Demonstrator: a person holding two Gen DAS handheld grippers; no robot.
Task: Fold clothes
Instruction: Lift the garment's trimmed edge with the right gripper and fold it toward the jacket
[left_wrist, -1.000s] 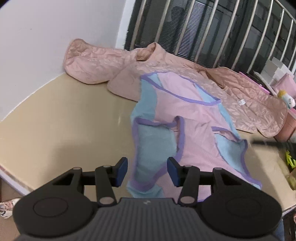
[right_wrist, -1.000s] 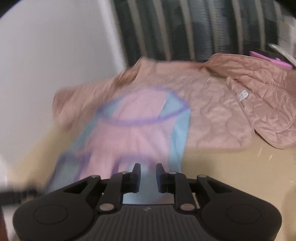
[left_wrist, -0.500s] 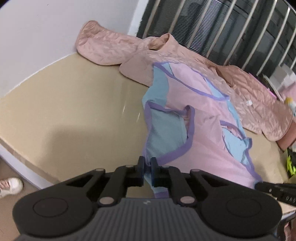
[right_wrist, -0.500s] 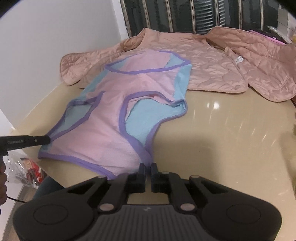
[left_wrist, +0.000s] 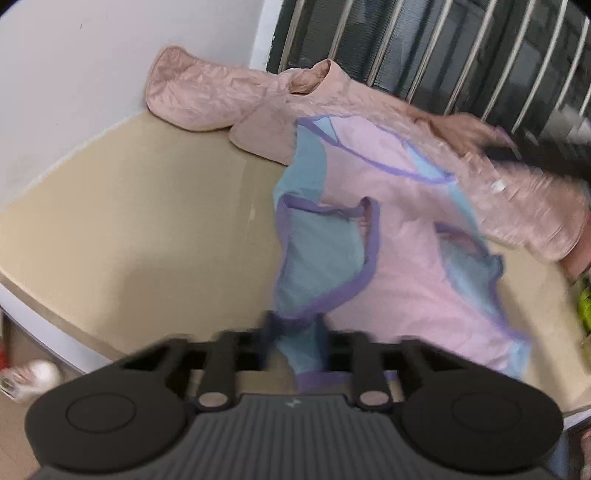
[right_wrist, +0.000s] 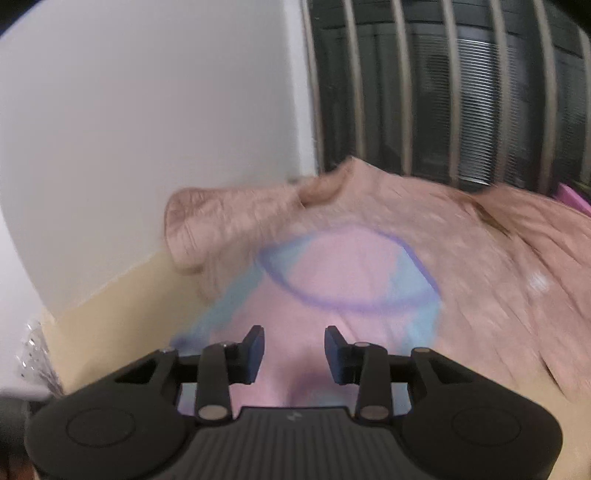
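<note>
A pink and light-blue garment (left_wrist: 399, 266) with purple trim lies spread on the beige table (left_wrist: 129, 221), its top resting on a quilted pink jacket (left_wrist: 207, 96). My left gripper (left_wrist: 295, 332) is shut on the garment's near blue corner at the purple hem, and the cloth bunches up between the pads. My right gripper (right_wrist: 294, 350) hovers over the pink garment (right_wrist: 343, 273) just short of its purple neckline. Its jaws are opening with nothing between them. The right wrist view is blurred by motion. The quilted jacket (right_wrist: 498, 277) fills that view's right side.
A white wall (left_wrist: 92, 74) and a barred window (left_wrist: 443, 55) stand behind the table. The table's front edge runs at lower left, with a shoe (left_wrist: 37, 373) on the floor below it. A yellow-green object (left_wrist: 585, 306) sits at the right edge.
The left gripper's jaws closed onto the garment's blue corner. The right gripper shut near the lower hem, then swung up toward the neckline and opened its jaws.
</note>
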